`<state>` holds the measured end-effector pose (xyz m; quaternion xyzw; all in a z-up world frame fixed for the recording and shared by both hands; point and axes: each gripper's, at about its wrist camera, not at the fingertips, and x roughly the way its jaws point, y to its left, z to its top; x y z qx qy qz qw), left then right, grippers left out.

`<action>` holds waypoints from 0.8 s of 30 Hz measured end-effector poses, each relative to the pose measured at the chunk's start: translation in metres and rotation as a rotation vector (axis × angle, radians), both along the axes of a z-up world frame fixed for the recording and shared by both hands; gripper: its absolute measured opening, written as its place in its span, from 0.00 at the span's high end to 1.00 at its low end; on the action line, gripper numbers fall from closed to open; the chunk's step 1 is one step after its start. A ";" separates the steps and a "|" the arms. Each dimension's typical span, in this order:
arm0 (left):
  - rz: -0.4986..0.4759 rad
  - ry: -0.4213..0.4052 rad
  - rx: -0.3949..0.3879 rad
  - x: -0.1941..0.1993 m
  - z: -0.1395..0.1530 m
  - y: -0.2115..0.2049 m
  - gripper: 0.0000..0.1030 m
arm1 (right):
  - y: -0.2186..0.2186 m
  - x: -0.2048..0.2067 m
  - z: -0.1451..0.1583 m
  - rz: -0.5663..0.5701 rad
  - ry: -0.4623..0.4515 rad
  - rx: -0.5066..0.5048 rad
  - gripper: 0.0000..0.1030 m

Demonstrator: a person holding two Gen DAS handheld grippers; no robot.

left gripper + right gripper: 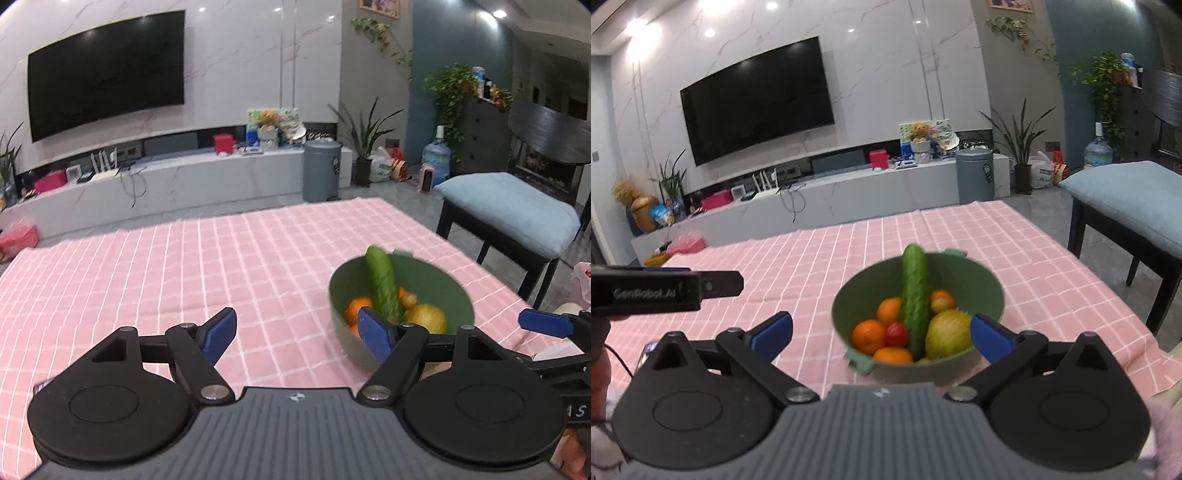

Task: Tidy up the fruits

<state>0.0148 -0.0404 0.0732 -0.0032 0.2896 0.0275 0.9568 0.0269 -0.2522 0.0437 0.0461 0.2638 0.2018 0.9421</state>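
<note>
A green bowl (918, 284) stands on the pink checked cloth (820, 258) that covers the surface, toward its near right part. A cucumber (915, 295) leans in the bowl, its far end sticking up past the far rim and its near end buried among the fruit. Left of the cucumber lie three oranges (868, 335), with a small red fruit (897, 334) just beside the cucumber. Right of it sit a yellow-green apple (947, 332) and, farther back, another small orange fruit (942, 300). The bowl has small tabs on its near-left and far-right rim.

The right tool (882, 334) hangs low over the near side of the bowl with its blue fingers (772, 332) spread wide apart and nothing between them; the right finger overlaps the bowl's right rim in view, though contact cannot be told.

The left tool (297, 334) is left of the bowl, over bare cloth, its fingers (219, 334) also spread wide and holding nothing. From the right wrist view it shows side-on at the left edge.

Beyond the surface are a wall-mounted TV (757, 99), a low grey bin (975, 173) and, to the right, a chair with a blue cushion (1126, 199).
</note>
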 end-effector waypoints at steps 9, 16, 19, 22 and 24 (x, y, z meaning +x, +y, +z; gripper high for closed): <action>0.071 0.083 -0.022 -0.011 -0.040 0.018 0.15 | 0.006 -0.006 -0.025 -0.029 0.026 0.015 0.04; 0.110 0.115 0.001 -0.019 -0.063 0.024 0.15 | 0.014 -0.007 -0.039 -0.049 0.053 0.012 0.04; 0.116 0.132 0.000 -0.018 -0.065 0.027 0.15 | 0.019 -0.004 -0.043 -0.055 0.061 -0.012 0.04; 0.134 0.160 -0.018 -0.013 -0.069 0.031 0.15 | 0.024 -0.005 -0.045 -0.046 0.059 -0.036 0.04; 0.137 0.167 -0.028 -0.013 -0.071 0.033 0.15 | 0.025 -0.004 -0.046 -0.043 0.064 -0.047 0.04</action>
